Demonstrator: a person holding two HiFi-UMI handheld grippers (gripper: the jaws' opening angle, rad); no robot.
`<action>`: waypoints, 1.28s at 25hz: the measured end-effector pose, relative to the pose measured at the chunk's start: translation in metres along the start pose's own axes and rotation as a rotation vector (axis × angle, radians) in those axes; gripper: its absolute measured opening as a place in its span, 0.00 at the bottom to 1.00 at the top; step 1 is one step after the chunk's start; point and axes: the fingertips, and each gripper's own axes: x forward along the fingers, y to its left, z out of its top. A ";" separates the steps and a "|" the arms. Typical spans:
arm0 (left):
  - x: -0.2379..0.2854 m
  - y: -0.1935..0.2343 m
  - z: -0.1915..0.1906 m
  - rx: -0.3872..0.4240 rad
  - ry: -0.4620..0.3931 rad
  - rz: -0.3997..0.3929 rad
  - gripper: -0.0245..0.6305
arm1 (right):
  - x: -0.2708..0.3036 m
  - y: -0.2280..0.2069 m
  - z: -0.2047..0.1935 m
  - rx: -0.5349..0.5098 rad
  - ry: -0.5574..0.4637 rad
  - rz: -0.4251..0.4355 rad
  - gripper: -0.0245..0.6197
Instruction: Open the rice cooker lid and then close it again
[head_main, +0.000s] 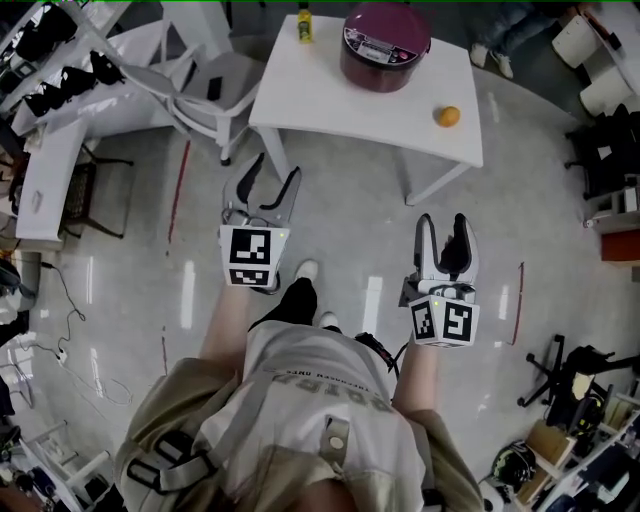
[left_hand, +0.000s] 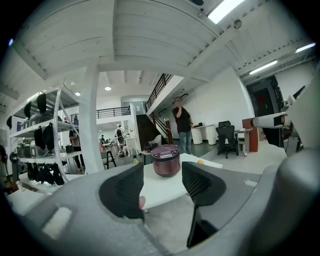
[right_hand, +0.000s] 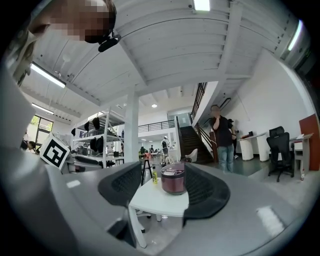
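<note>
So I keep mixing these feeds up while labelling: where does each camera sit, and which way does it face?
Head view: on the person's head, facing steeply down at floor, table and cooker; shows torso, left tongs, right tongs.
Left gripper view: on the left tongs, facing the cooker; shows its open jaws.
Right gripper view: on the right tongs, facing the cooker; shows its open jaws.
Shared: all see the cooker on the table.

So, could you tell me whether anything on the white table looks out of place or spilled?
Nothing stands out: the rice cooker sits upright and closed, the yellow bottle stands, and the orange rests alone.
</note>
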 end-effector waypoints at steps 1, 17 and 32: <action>0.010 0.005 0.002 0.002 -0.002 -0.007 0.42 | 0.009 -0.001 0.001 0.001 0.000 -0.006 0.41; 0.132 0.073 0.026 0.025 -0.059 -0.120 0.42 | 0.138 0.002 0.000 -0.014 -0.016 -0.092 0.41; 0.186 0.074 0.006 0.014 -0.013 -0.197 0.42 | 0.178 -0.008 -0.030 -0.005 0.065 -0.111 0.42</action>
